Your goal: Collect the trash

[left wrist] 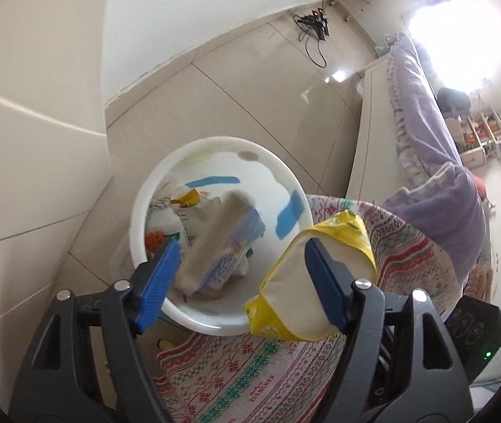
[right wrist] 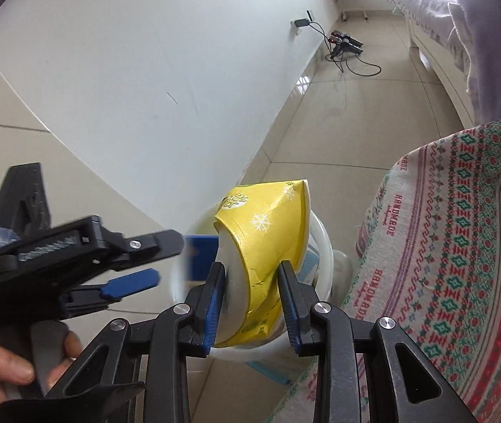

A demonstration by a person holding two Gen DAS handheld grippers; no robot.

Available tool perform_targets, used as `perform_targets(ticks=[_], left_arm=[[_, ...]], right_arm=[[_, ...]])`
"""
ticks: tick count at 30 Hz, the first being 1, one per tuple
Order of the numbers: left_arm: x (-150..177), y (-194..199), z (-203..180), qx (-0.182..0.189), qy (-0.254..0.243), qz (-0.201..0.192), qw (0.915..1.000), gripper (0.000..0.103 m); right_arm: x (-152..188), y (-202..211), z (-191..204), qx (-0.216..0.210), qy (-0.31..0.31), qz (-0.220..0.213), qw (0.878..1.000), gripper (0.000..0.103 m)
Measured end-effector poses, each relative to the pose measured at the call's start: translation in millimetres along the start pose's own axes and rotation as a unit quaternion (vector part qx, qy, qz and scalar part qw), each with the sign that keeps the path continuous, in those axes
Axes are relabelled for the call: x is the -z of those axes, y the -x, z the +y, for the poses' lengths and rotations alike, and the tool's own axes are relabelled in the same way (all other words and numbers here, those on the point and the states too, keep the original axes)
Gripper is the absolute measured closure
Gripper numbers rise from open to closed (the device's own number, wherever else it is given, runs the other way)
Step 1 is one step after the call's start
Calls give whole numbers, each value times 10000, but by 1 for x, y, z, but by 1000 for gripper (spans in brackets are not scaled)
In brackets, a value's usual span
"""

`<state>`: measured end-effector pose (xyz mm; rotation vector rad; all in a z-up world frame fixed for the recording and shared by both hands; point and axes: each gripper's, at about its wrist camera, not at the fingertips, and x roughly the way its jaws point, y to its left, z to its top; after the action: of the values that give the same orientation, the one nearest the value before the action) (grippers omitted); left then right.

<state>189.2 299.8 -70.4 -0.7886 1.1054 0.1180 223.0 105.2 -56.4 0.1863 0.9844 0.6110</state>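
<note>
A white trash bin (left wrist: 287, 179) stands on the floor beside a patterned cloth-covered table; it holds several wrappers and a blurred tissue pack (left wrist: 220, 243) dropping between my left fingers. My left gripper (left wrist: 241, 276) is open above the bin and also shows at the left of the right wrist view (right wrist: 166, 257). My right gripper (right wrist: 250, 303) is shut on a yellow tissue pack (right wrist: 268, 232) and holds it over the bin's rim (right wrist: 324, 246). That yellow pack (left wrist: 292, 303) also shows in the left wrist view, behind my right finger.
The patterned cloth (right wrist: 462, 246) covers the table at the right. A white wall (right wrist: 144, 88) rises left of the bin. A charger with cables (right wrist: 345, 44) lies on the tiled floor far back. A bed with purple bedding (left wrist: 426, 112) stands at the right.
</note>
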Motion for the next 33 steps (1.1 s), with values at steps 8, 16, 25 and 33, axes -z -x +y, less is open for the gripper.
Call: perform_targets(ticks=[8,16,25,33], left_arm=[[-1,16,7,-13,181,-162,9997,28],[2,26,-6,-262,-135,-346,9990,28],[31,44,-39,-752,-772,-624,9922,28],[116,81,-88,-747,-1558,-1030,9796,25]], right_arm=[[-1,-33,7,-19,-14,85,10000,70],[-7,-39,4,77,-107,97,9999,54],[27,35,-14,119,-10,-55,9999,54],[78,169,-14,397,383,-683,9961,48]])
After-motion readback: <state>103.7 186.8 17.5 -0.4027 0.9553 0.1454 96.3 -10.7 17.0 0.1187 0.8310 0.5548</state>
